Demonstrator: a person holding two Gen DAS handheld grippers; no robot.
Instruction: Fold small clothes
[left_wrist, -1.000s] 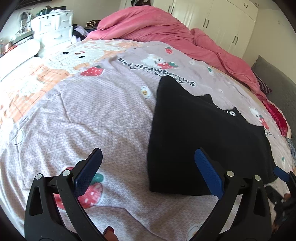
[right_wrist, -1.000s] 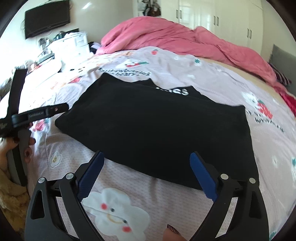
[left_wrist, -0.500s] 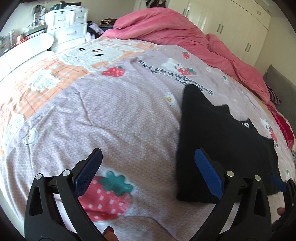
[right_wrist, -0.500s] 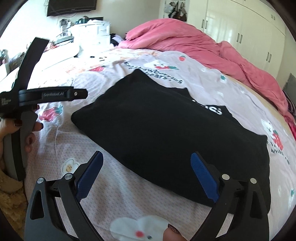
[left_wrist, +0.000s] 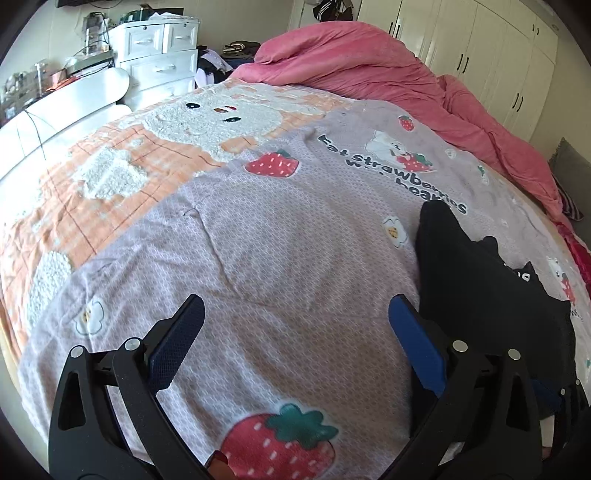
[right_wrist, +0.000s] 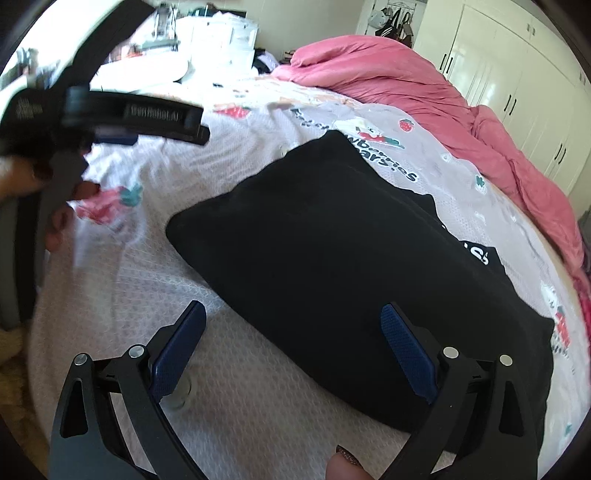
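Note:
A folded black garment (right_wrist: 354, 266) with white lettering lies flat on the printed bedspread (right_wrist: 122, 280). In the left wrist view it lies at the right (left_wrist: 487, 295). My right gripper (right_wrist: 293, 321) is open and empty, just above the garment's near edge. My left gripper (left_wrist: 295, 314) is open and empty over bare bedspread (left_wrist: 258, 236), left of the garment. The left gripper also shows in the right wrist view (right_wrist: 110, 125), blurred, at the upper left, held by a hand.
A pink duvet (left_wrist: 388, 74) is heaped at the far side of the bed. White drawers (left_wrist: 159, 62) and a cluttered shelf stand beyond the left edge. White wardrobes (right_wrist: 517, 85) line the back wall. The right gripper's tip peeks in at the lower right (left_wrist: 561, 398).
Both grippers have swung left, so the garment has slid right in both views. The left gripper has moved away from the garment and appears larger and higher in the right wrist view.

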